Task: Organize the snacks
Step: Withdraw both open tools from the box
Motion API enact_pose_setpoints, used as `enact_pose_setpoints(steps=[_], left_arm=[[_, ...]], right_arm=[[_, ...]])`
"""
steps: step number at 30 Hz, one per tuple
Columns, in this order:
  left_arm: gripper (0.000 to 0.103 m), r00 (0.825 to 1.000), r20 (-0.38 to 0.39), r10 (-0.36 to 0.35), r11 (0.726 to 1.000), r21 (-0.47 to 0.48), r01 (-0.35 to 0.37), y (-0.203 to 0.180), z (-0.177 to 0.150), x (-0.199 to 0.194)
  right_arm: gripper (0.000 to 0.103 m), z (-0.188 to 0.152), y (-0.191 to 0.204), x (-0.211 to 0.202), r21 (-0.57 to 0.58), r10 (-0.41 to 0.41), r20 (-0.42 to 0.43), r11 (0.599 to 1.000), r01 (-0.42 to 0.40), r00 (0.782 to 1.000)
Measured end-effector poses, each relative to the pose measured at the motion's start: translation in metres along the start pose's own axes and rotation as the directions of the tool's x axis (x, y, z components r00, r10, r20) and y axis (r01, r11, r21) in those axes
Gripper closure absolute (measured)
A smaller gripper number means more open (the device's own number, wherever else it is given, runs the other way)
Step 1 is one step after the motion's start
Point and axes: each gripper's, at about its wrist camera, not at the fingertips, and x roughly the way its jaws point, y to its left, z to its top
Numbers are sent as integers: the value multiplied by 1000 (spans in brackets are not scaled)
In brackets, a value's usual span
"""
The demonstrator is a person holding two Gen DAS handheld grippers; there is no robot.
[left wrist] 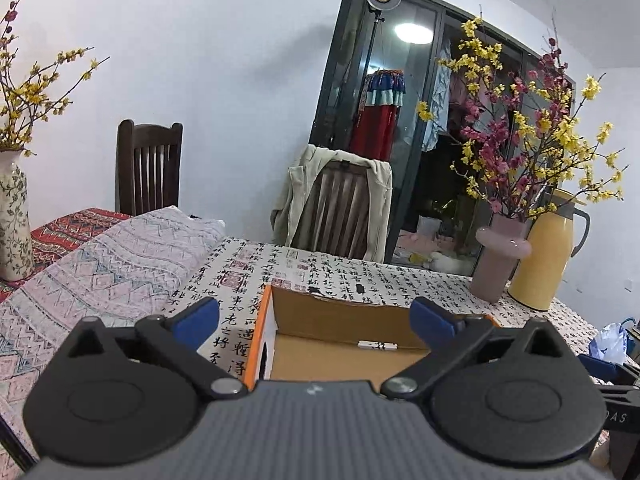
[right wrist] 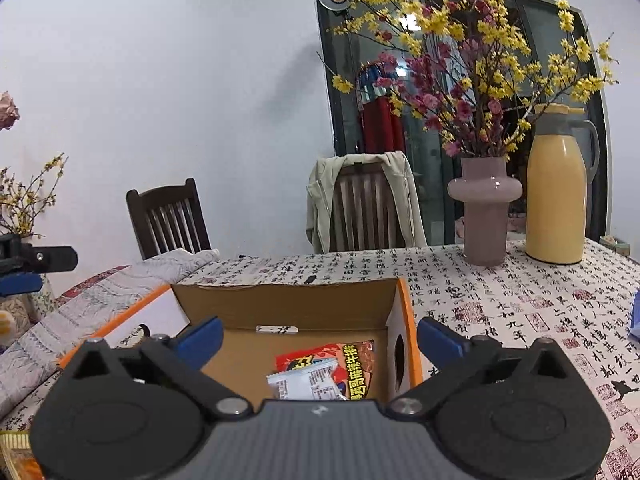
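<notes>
An open cardboard box with orange edges (left wrist: 340, 312) (right wrist: 288, 304) stands on the calligraphy tablecloth. In the right wrist view a red-orange snack packet (right wrist: 348, 364) and a white packet (right wrist: 308, 384) lie on the box floor. My left gripper (left wrist: 316, 320) is open and empty, held over the box's near side. My right gripper (right wrist: 320, 340) is open and empty, above the box and its packets. The left gripper's fingers (right wrist: 20, 282) show at the left edge of the right wrist view.
A pink vase of flowers (left wrist: 500, 260) (right wrist: 484, 208) and a yellow thermos (left wrist: 544, 252) (right wrist: 556, 192) stand at the back right. Two wooden chairs (left wrist: 148, 168) (left wrist: 344, 216) stand behind the table. A folded patterned cloth (left wrist: 100, 264) lies left. A floral vase (left wrist: 12, 220) stands far left.
</notes>
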Motion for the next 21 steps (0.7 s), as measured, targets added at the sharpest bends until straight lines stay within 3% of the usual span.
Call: enact_pose_setpoints(steps=[12,21], left_arm=[[0,1000,20,10,999,33,-11,-15,5,-15],[0,999,17,31,1000,-3,-31,-2,-1,-57]], right_arm=[[0,7,6,-4,-33,-24,20,999,24,1000],[0,1,12,-52,-19,-53,22,998,53,998]])
